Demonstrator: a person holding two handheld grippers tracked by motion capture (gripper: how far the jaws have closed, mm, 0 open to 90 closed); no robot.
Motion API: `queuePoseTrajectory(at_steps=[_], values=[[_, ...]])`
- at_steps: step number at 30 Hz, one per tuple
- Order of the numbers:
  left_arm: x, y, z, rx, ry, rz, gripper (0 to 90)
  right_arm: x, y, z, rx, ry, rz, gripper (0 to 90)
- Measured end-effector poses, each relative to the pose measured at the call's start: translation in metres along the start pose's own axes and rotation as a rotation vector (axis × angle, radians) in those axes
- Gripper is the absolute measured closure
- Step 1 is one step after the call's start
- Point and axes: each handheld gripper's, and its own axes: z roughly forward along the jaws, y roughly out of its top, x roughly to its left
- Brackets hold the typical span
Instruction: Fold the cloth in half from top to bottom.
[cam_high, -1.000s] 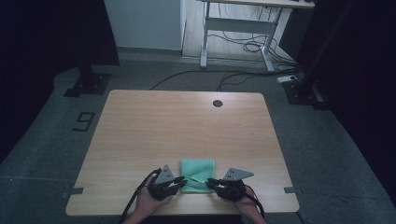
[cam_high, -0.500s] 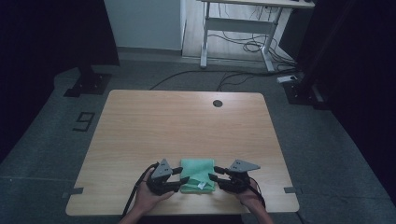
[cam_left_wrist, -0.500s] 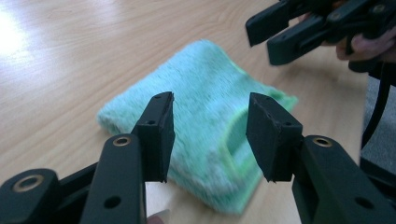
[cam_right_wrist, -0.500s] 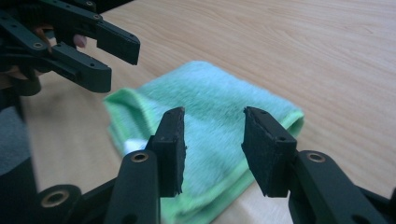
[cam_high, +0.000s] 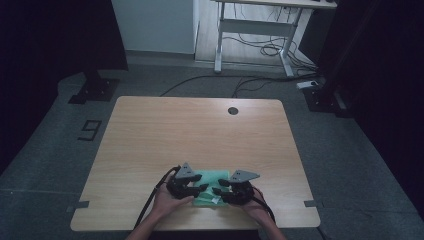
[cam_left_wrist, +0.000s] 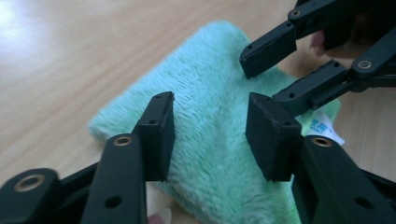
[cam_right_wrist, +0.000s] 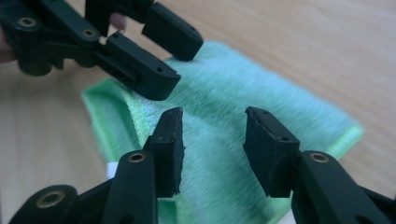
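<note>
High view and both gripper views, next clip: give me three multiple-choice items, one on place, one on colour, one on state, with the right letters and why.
1. Where on the table does the cloth lie?
A. by the far edge, next to the round hole
B. by the near edge, between the two hands
C. at the far left corner

2. What colour is the cloth?
A. light green
B. red
C. white

3. How do the left hand-held gripper and the right hand-held gripper stand to the cloth?
A. both clamped on it
B. one clamped on it, one away
C. both open above it, pads off it

Answers: 1 B, the high view shows it at the near edge between the hands. 2 A, its pile is green in both gripper views. 3 C, each pair of jaws has just been opening and stands apart over the folded cloth.
</note>
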Motion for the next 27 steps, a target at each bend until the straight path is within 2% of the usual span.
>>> queuePoseTrajectory(at_steps=[5, 11, 13, 15, 22, 24, 27], values=[[-0.006, -0.008, 0.003, 0.035, 0.009, 0.02, 47.6, 0.008, -0.011, -0.002, 0.029, -0.001, -0.007, 52.0], [-0.007, -0.013, 0.005, 0.041, 0.021, 0.016, 45.6, 0.01, -0.016, -0.005, 0.036, 0.004, -0.003, 49.7], [-0.008, -0.013, 0.006, 0.053, 0.032, 0.035, 44.9, 0.011, -0.018, -0.006, 0.043, 0.005, -0.004, 49.0], [-0.008, -0.014, 0.007, 0.057, 0.032, 0.037, 44.8, 0.011, -0.019, -0.006, 0.044, 0.001, -0.003, 48.9], [0.007, -0.006, 0.015, 0.078, 0.013, 0.038, 46.4, 0.006, -0.014, 0.002, 0.052, -0.015, 0.005, 49.3], [0.017, -0.001, 0.019, 0.071, 0.004, 0.03, 47.0, 0.001, -0.011, 0.007, 0.047, -0.03, 0.014, 49.5], [0.021, 0.001, 0.021, 0.071, -0.007, 0.012, 47.4, -0.003, -0.01, 0.008, 0.044, -0.035, 0.032, 49.9]])
